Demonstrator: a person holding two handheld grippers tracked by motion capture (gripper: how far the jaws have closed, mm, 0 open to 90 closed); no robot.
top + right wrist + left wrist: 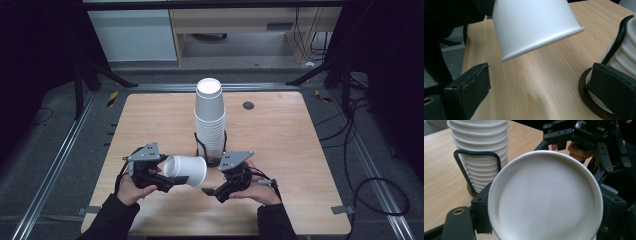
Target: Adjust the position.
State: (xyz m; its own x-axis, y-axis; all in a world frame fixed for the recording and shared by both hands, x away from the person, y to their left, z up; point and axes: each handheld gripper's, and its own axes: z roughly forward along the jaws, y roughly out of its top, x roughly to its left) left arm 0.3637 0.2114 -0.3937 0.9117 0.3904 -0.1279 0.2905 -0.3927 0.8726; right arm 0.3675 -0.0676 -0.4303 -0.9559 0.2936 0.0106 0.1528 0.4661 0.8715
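Note:
A single white paper cup lies on its side just above the table, with my left gripper shut on it near its base. In the left gripper view the cup's round bottom faces the camera between the two black jaws. The cup's mouth points toward my right gripper, which is open and holds nothing. In the right gripper view the cup hangs above the wide-apart jaws of that gripper. A tall stack of white cups stands in a black wire holder just behind both grippers.
The wooden table has a small dark round grommet at the back right. The holder's dark round base sits close to the right gripper's right jaw. Cables and metal rails lie on the floor around the table.

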